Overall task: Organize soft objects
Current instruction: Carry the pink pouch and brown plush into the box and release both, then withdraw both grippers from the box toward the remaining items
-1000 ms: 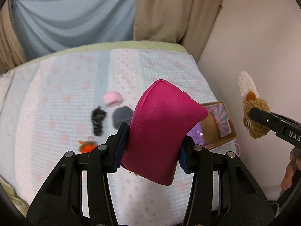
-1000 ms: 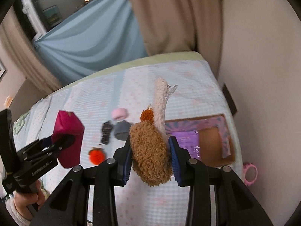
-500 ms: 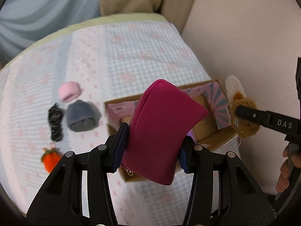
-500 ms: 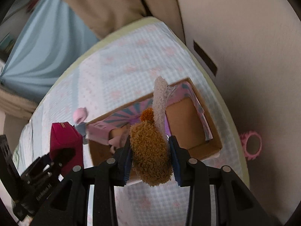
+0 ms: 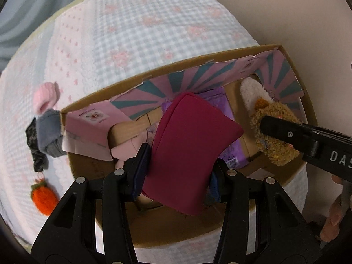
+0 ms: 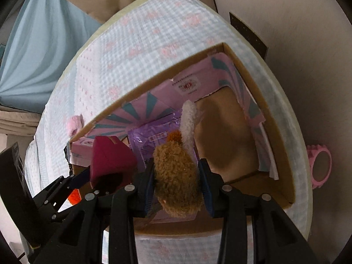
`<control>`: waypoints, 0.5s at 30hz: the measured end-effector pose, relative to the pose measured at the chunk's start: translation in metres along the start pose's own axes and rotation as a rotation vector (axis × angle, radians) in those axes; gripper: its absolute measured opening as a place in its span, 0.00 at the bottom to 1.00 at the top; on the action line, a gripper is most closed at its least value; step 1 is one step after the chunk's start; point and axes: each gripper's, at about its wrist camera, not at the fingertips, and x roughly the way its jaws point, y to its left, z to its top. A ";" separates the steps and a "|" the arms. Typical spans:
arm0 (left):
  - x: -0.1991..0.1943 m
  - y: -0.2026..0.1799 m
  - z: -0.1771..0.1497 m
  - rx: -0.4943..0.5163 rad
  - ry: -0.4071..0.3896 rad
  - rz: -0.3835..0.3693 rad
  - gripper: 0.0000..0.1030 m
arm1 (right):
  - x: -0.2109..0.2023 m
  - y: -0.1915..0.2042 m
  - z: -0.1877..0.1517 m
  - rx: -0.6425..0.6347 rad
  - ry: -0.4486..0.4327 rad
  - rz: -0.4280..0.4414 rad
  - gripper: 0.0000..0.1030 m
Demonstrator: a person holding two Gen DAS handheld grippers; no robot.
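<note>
Lowering two soft items into the cardboard box (image 5: 176,69) on the bed (image 5: 143,22).

At the left gripper (image 5: 178,176): jaws just opening, partly spread, with the magenta pouch (image 5: 189,149) between the pads, over the box's left part, apparently for release there. At the right gripper (image 6: 178,184): clamped narrowly on the brown plush toy (image 6: 176,176), over the bare right part, probably to avoid stacking. Outside the box, for collection: grey piece (image 5: 48,132), orange piece (image 5: 43,197).
</note>
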 end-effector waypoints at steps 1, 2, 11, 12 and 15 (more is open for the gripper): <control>0.001 0.000 -0.001 0.001 0.006 0.007 0.58 | 0.003 -0.001 0.002 -0.002 0.005 -0.003 0.35; 0.004 0.001 -0.001 -0.008 0.013 0.001 0.70 | 0.005 -0.001 0.004 -0.004 0.007 -0.010 0.39; 0.002 0.006 -0.009 0.028 0.031 0.017 1.00 | 0.008 -0.002 0.005 -0.022 -0.001 -0.016 1.00; 0.000 0.008 -0.010 0.026 0.034 0.018 1.00 | 0.006 -0.002 0.003 -0.018 -0.003 -0.011 1.00; -0.006 0.012 -0.011 0.010 0.034 0.006 1.00 | -0.002 0.002 -0.001 -0.016 -0.025 -0.005 1.00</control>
